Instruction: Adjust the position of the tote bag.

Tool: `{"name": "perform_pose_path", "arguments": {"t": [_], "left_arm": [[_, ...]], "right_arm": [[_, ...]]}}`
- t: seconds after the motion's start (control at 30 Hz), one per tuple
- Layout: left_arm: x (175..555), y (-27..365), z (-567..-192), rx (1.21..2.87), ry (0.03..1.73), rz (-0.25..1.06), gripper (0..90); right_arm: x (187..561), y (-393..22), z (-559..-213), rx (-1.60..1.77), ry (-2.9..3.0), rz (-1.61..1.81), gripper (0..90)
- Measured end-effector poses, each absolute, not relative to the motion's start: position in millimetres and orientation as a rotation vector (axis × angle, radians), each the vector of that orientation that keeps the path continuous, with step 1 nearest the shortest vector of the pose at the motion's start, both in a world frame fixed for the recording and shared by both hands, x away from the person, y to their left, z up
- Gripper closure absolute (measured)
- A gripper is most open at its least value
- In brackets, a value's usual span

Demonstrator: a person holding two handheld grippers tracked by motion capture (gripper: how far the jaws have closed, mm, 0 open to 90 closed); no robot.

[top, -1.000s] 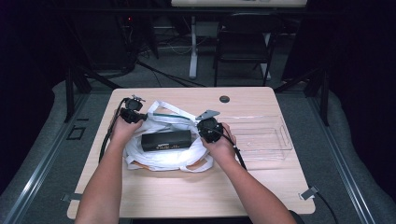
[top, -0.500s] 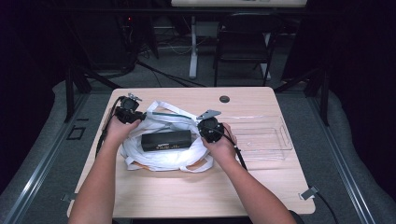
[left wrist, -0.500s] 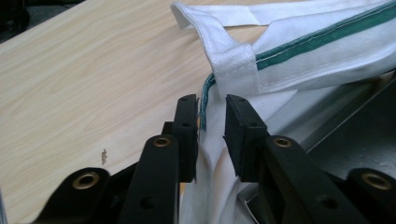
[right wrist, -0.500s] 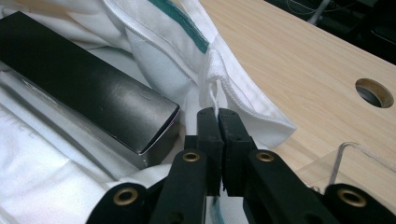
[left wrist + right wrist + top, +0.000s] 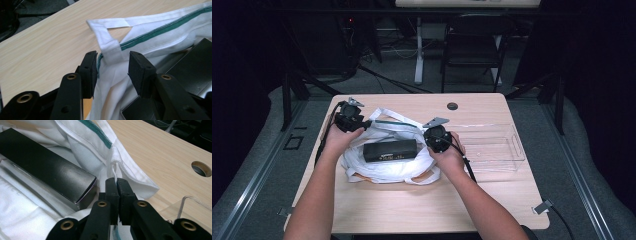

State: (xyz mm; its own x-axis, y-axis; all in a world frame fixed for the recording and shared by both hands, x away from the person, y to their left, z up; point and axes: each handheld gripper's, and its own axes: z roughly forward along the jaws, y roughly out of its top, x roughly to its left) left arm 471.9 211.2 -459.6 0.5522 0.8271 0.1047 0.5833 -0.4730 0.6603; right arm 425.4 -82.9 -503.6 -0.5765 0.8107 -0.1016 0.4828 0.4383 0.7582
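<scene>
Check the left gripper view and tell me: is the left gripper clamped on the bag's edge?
No, the left gripper has its jaws apart, and the white bag edge sits between them unpinched.

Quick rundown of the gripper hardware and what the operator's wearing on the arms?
Both grippers, left gripper and right gripper, are black, each with a grey three-cornered plate on top and a black trailing cable. Jaws are black with brass-ringed holes and dark pads. Forearms are bare: no sleeves or gloves.

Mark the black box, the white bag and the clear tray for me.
black box [image 5: 390, 149], high view, middle of its top face.
white bag [image 5: 384, 172], high view, cloth just below the box.
clear tray [image 5: 517, 146], high view, its right end wall.
</scene>
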Motion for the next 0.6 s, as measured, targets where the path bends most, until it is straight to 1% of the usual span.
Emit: {"name": "perform_pose_path", "arguments": {"t": [0.4,0.53,0.6], "left_arm": [[474,174,-456,2.29,0.967,0.537,51.0],[477,160,-456,2.327,0.927,0.512,48.2],[477,155,-457,2.341,0.899,0.524,48.2]], "right_arm": [[426,-84,-503,1.094,2.249,0.973,88.0],[426,-84,-504,1.101,2.243,0.983,87.8],[426,-85,-504,1.102,2.243,0.988,87.6]]}}
